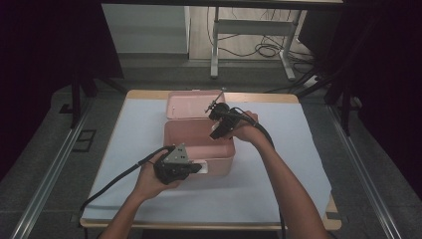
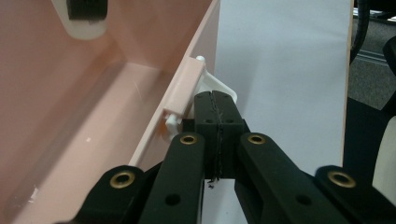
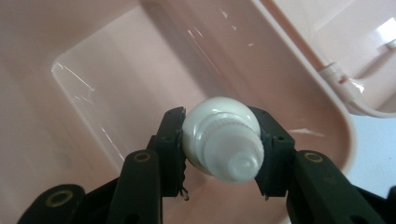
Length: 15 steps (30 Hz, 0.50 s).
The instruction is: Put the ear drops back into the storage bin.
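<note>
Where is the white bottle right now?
The white bottle sits clamped between the jaws of the right hand-held gripper, cap toward the camera, above the open pink box; in the high view that gripper hangs over the box's far right part.

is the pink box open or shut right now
Open. The pink box has its lid tipped back behind it, and the right gripper view looks straight into its bare interior.

Looking along our left hand-held gripper, we see its two black jaws pressed together with no gap between them. Their tips sit against the white latch on the outer wall of the pink box, just beside the pink clasp block on the rim. The box interior lies open to our left. To our right stretches the white-covered counter.
</note>
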Each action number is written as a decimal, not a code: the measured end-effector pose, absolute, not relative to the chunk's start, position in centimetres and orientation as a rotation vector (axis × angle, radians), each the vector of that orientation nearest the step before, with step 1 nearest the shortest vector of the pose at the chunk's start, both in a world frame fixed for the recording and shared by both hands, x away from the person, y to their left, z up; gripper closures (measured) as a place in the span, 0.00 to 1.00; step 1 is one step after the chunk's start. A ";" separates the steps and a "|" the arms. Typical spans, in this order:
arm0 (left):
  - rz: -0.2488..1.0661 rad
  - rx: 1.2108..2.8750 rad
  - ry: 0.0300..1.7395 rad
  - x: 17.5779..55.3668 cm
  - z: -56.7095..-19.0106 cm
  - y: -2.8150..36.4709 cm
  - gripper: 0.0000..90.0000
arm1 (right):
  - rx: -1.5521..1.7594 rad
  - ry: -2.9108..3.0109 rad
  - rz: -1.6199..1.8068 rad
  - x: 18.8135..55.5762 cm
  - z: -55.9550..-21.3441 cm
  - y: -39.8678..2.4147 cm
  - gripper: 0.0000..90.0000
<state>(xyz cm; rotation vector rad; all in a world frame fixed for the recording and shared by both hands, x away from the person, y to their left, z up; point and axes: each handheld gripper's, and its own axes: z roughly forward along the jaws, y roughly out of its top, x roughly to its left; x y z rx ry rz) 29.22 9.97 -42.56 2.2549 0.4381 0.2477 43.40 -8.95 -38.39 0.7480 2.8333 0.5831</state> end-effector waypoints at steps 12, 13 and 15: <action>0.245 2.249 0.441 29.2 -42.6 10.0 1.00 | 0.742 2.850 0.507 43.9 -40.1 -8.2 0.66; 0.245 2.249 0.441 29.2 -42.6 10.0 1.00 | 0.731 2.855 0.499 44.0 -40.2 -8.1 0.66; 0.246 2.249 0.441 29.2 -42.6 10.0 1.00 | 0.738 2.857 0.495 44.0 -40.4 -8.0 0.66</action>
